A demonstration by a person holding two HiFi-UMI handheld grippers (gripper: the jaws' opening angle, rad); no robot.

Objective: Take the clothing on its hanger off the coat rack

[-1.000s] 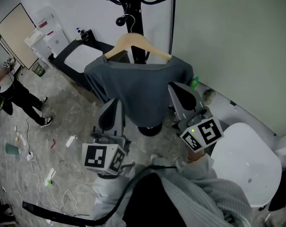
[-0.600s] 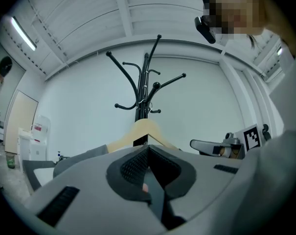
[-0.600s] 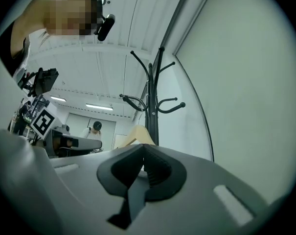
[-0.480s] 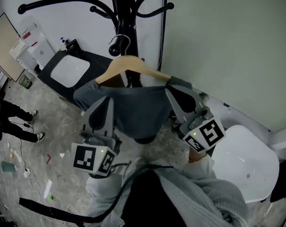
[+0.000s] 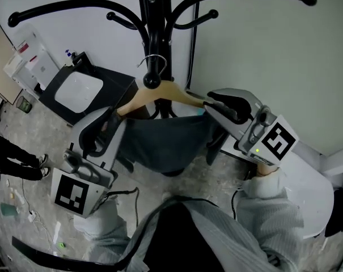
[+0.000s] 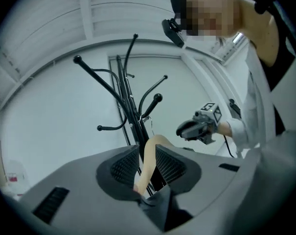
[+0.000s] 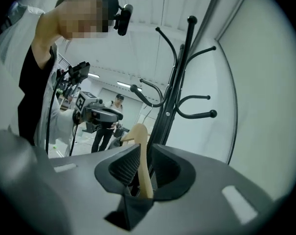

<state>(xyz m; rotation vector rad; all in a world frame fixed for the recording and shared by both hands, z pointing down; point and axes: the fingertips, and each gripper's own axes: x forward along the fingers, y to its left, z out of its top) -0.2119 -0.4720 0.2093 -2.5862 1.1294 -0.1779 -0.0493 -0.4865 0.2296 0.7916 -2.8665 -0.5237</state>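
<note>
The coat rack (image 5: 154, 16) is a tall black pole. It has curved black arms that end in round knobs. A light wooden hanger (image 5: 162, 92) hangs on the rack. Its thin metal hook (image 5: 153, 55) loops over one short arm close to the pole. A dark grey top (image 5: 162, 143) hangs on the hanger. It drops down in soft folds in front of the pole.

Wooden hanger (image 5: 177, 93); matt cloth garment (image 5: 165, 143); glossy metal rack (image 5: 155, 38).
</note>
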